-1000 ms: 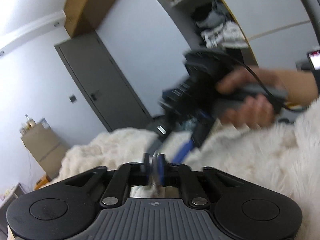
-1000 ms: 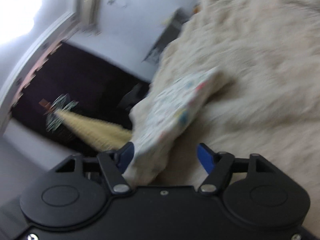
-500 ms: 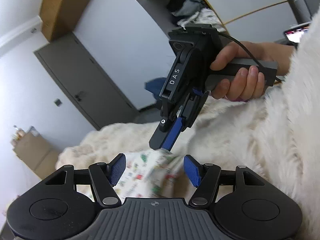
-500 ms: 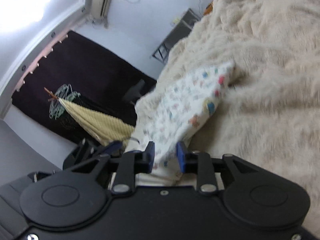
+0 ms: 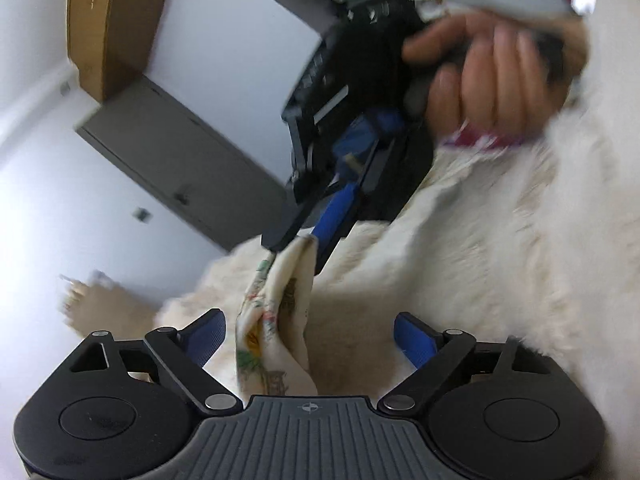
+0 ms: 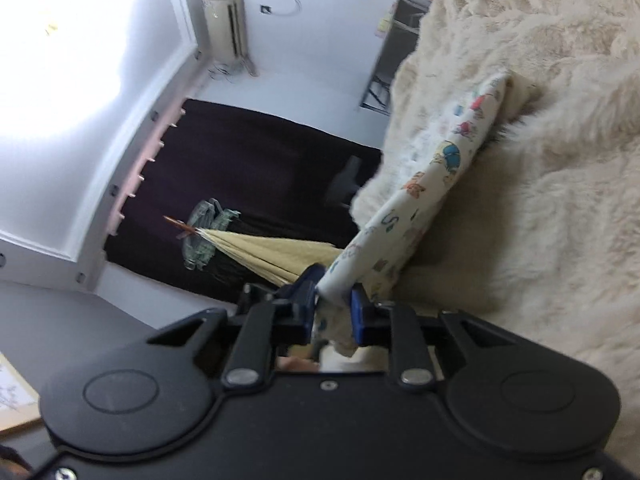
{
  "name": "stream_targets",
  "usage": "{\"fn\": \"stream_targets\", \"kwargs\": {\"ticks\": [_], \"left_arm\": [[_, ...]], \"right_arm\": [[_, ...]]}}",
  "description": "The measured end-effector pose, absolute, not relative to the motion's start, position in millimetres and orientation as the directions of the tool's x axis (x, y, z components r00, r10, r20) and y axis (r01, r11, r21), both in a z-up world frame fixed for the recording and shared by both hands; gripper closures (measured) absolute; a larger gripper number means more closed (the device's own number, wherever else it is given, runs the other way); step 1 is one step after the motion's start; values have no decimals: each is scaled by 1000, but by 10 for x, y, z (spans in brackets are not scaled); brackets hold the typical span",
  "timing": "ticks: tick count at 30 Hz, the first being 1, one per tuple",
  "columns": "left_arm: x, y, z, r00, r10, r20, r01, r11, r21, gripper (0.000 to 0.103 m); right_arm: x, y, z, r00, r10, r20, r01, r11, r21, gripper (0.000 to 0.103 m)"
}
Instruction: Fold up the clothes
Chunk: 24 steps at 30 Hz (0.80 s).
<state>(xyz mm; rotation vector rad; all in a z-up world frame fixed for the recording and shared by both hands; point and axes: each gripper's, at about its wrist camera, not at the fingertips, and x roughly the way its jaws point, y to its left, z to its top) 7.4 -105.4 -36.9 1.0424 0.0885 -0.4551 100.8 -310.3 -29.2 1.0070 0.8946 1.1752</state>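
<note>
Mid hand-off on the little printed garment, fold nowhere near done yet

We've got the printed garment (image 6: 436, 184) pinched at one end in the right gripper (image 6: 334, 304), whose jaws have just been closing onto the cloth; the rest trails across the fluffy blanket (image 6: 560, 160). Our left gripper (image 5: 308, 340) has just been opening, jaws wide apart, cloth hanging loose between them, not gripped. It looks bunched, so flattening and folding are all left. Plenty of open blanket to the right; its edge drops off near the garment.

Garment (image 5: 276, 320) lies on furry blanket (image 5: 480, 280), between left tool (image 5: 310, 336) pads; far end in right tool (image 5: 304, 236) ahead.
</note>
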Motion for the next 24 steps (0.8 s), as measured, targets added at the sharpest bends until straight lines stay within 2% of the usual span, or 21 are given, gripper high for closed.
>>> {"fn": "stream_targets", "kwargs": {"ticks": [2, 3, 5, 6, 8, 10, 12, 15, 17, 20, 21, 22, 23, 24], "left_arm": [[152, -1127, -434, 918, -300, -260, 370, 407, 835, 38], [213, -1178, -476, 929, -281, -240, 342, 408, 846, 59], [253, -1228, -538, 952, -242, -185, 274, 413, 868, 81], [235, -1235, -571, 957, -244, -158, 249, 409, 878, 95], [176, -1196, -586, 953, -262, -152, 254, 417, 873, 96], [104, -1126, -599, 948, -278, -155, 266, 426, 865, 97], [49, -1077, -607, 944, -286, -162, 277, 430, 859, 97], [-8, -1040, -594, 943, -292, -158, 277, 428, 860, 97], [-21, -1040, -579, 942, -295, -157, 277, 427, 861, 97], [-50, -1043, -547, 940, -304, -155, 279, 423, 862, 97], [-57, -1037, -531, 939, -308, -153, 279, 424, 862, 97], [-58, -1029, -514, 939, -310, -150, 279, 427, 860, 98], [-62, -1031, -501, 938, -312, -148, 279, 430, 859, 98], [-74, -1022, -470, 937, -316, -146, 280, 435, 856, 98]], "right_arm": [[983, -3089, -250, 178, 983, -42, -310, 96, 946, 88], [991, -3081, -247, 177, 983, -48, -314, 103, 944, 88], [1025, -3095, -248, 171, 983, -63, -323, 116, 939, 86], [1035, -3125, -237, 165, 984, -72, -332, 124, 935, 82], [1072, -3248, -202, 179, 981, -80, -358, 141, 923, 74], [1115, -3429, -187, 275, 957, -89, -348, 185, 919, 43], [1234, -3483, -303, 320, 940, -118, -292, 217, 932, 31], [1436, -3532, -512, 367, 915, -169, -194, 253, 948, 31], [1587, -3378, -619, 334, 925, -181, -152, 242, 958, 31], [1963, -3039, -738, 261, 948, -181, -90, 211, 973, 38], [2106, -2940, -734, 257, 947, -194, -80, 221, 972, 47], [2249, -2840, -730, 253, 945, -207, -69, 231, 970, 72], [2425, -2754, -691, 276, 919, -281, -62, 309, 949, 91], [2549, -2715, -672, 296, 899, -323, -52, 353, 934, 96]]}}
